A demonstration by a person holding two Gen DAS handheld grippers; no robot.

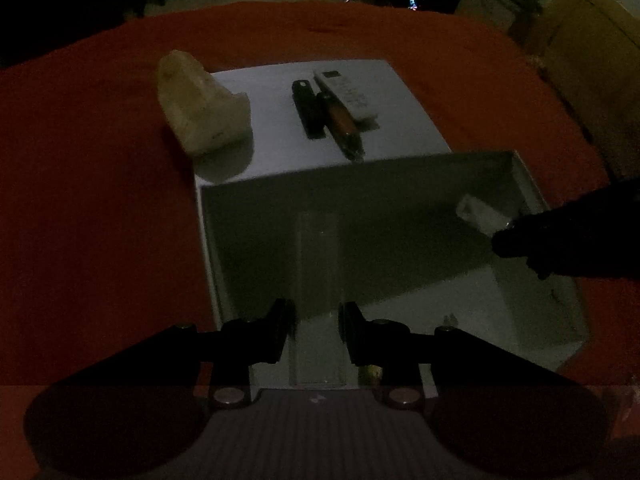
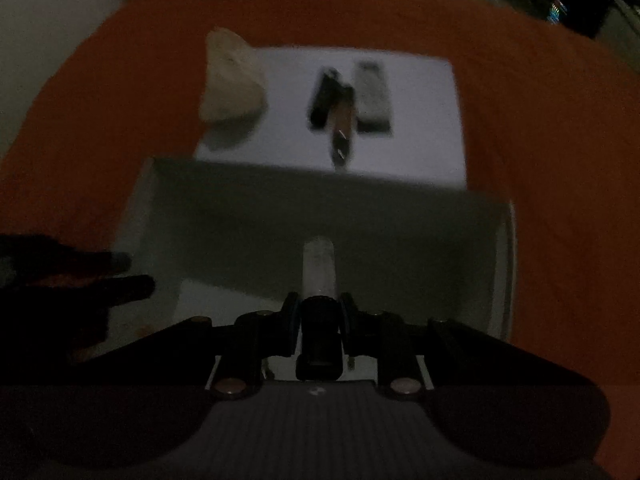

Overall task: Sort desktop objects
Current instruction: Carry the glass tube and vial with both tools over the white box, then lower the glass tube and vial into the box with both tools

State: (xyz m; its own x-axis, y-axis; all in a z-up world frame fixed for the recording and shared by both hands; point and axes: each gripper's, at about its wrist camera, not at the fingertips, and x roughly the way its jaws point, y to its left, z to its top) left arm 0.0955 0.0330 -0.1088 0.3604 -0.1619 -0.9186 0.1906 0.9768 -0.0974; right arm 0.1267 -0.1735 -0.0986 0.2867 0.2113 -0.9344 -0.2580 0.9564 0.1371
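My left gripper (image 1: 318, 312) is shut on a clear plastic strip (image 1: 320, 264) that sticks forward over an open white box (image 1: 206, 248). In the right wrist view, my right gripper (image 2: 318, 304) is shut on a black marker (image 2: 319, 332) with a clear cap (image 2: 319, 268), held over the same white box (image 2: 132, 216). The right gripper's dark fingers (image 1: 516, 240) and the clear cap (image 1: 478, 216) also reach in from the right of the left wrist view. The left gripper's fingers (image 2: 128, 280) show at the left edge of the right wrist view.
Behind the box lies a flat white lid (image 1: 280, 140) bearing a black stick (image 1: 306, 108), a brown pen (image 1: 340, 124) and a white remote-like bar (image 1: 346, 94). A cream crumpled bag (image 1: 200, 104) leans on its left edge. Orange cloth (image 1: 100, 200) covers the table. The room is dim.
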